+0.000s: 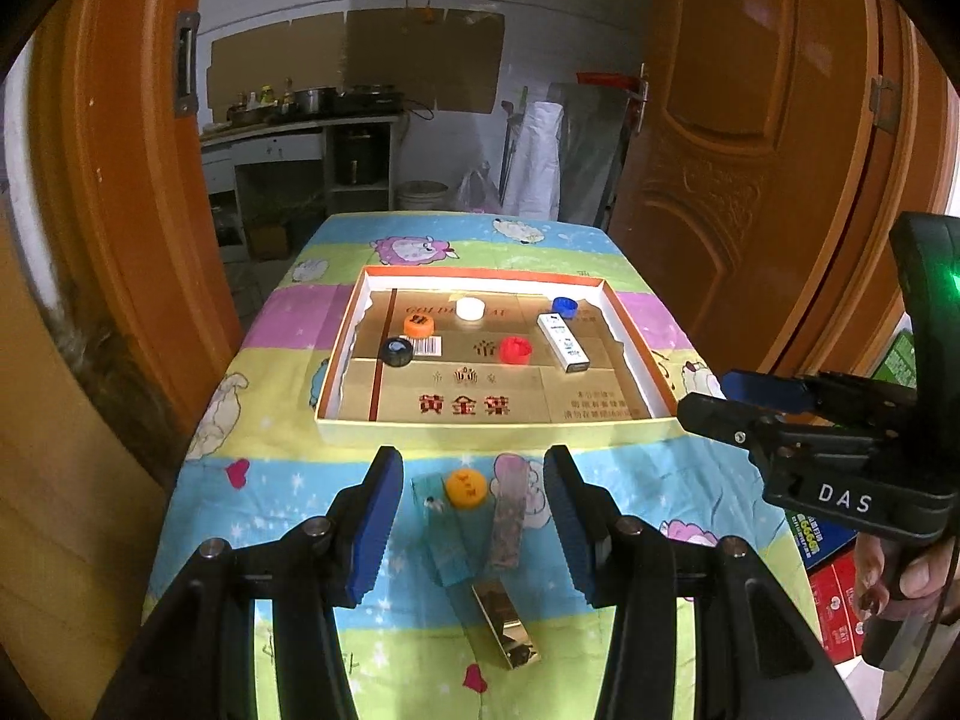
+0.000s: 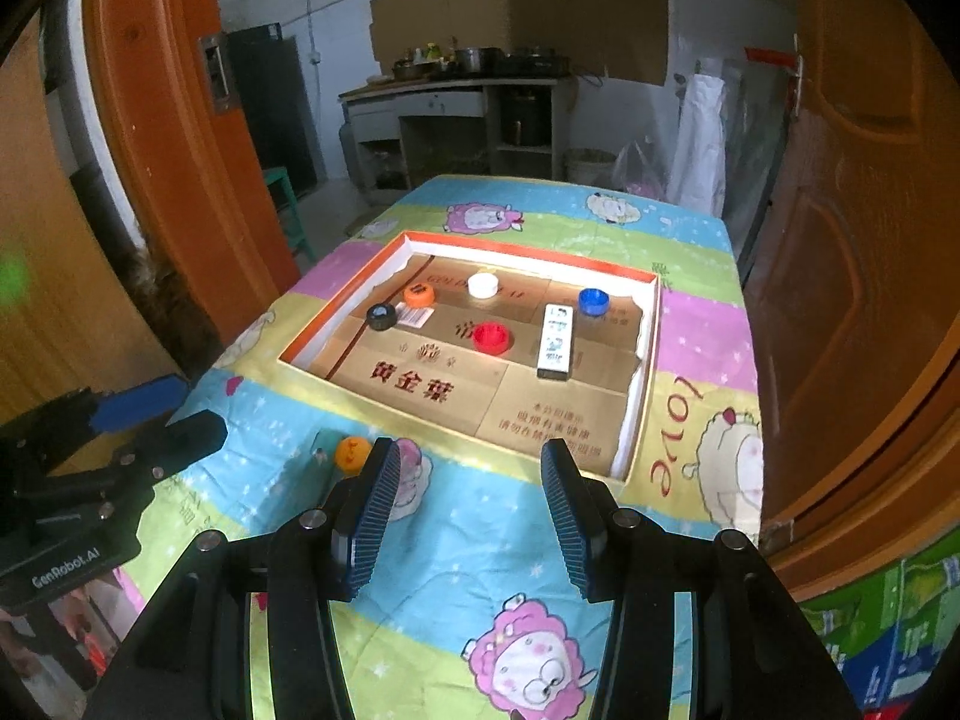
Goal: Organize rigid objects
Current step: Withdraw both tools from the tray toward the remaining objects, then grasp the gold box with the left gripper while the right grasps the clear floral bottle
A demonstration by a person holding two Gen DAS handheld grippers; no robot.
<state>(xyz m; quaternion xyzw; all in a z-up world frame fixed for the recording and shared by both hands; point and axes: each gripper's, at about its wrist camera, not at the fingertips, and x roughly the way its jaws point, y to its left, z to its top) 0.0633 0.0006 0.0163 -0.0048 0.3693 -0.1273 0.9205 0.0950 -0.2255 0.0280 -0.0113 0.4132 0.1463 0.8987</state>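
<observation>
A shallow cardboard tray (image 1: 336, 384) (image 2: 645, 384) sits mid-table. In it lie a white cap (image 1: 469, 308), an orange cap (image 1: 418, 324), a black cap (image 1: 397, 351), a red cap (image 1: 516, 350), a blue cap (image 1: 564, 305) and a white box (image 1: 562, 341) (image 2: 555, 341). In front of the tray on the cloth lie an orange cap (image 1: 465, 488) (image 2: 351, 453), a teal box (image 1: 447, 534), a grey box (image 1: 507, 516) and a gold box (image 1: 505, 624). My left gripper (image 1: 474, 525) is open above these, empty. My right gripper (image 2: 471, 519) is open and empty near the tray's front edge.
The table (image 1: 288, 480) has a colourful cartoon cloth. Orange wooden doors (image 1: 120, 168) (image 2: 858, 240) stand on both sides. A counter with pots (image 1: 300, 114) is behind. Coloured cartons (image 2: 900, 630) sit on the floor at the right.
</observation>
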